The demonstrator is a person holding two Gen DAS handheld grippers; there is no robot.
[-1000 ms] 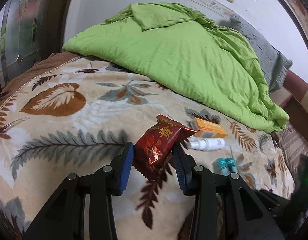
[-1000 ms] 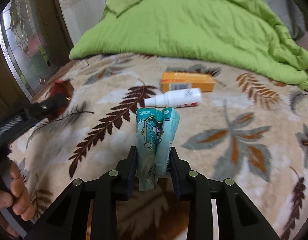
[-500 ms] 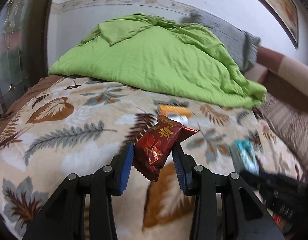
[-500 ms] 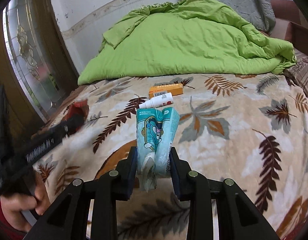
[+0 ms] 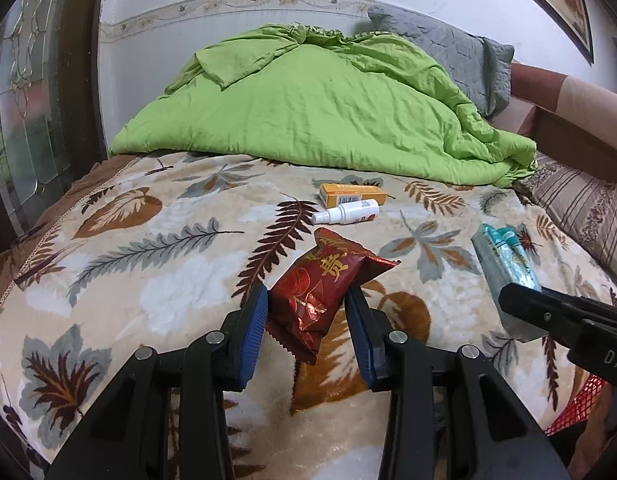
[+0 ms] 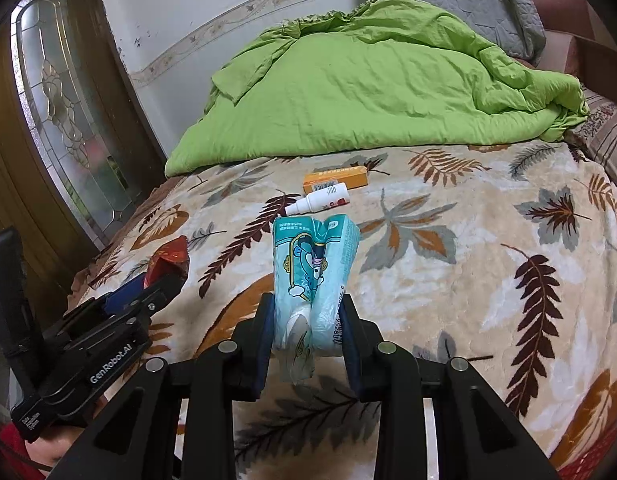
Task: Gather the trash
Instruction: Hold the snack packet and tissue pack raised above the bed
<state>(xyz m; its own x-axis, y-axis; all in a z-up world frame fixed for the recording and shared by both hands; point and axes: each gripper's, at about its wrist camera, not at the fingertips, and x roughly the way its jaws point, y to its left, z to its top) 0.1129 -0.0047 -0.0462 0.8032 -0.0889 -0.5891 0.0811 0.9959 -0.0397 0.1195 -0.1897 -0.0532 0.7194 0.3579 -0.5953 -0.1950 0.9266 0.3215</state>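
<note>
A crinkled red foil snack wrapper with gold lettering (image 5: 328,290) is pinched between the blue-padded jaws of the left gripper (image 5: 306,320) and is held clear of the bed. A soft teal plastic tissue pack printed with a cartoon figure (image 6: 314,276) is clamped between the black jaws of the right gripper (image 6: 308,328), also above the bed. Both grippers are held side by side over a beige plush blanket patterned with brown and grey leaves (image 5: 156,280). Farther out on the blanket, a small white spray bottle (image 5: 346,213) is seen lying just beside an orange cardboard box (image 5: 353,195). Behind them a rumpled lime-green quilt (image 5: 328,108) is heaped, with a grey quilted pillow (image 5: 448,46) against the wall.
</note>
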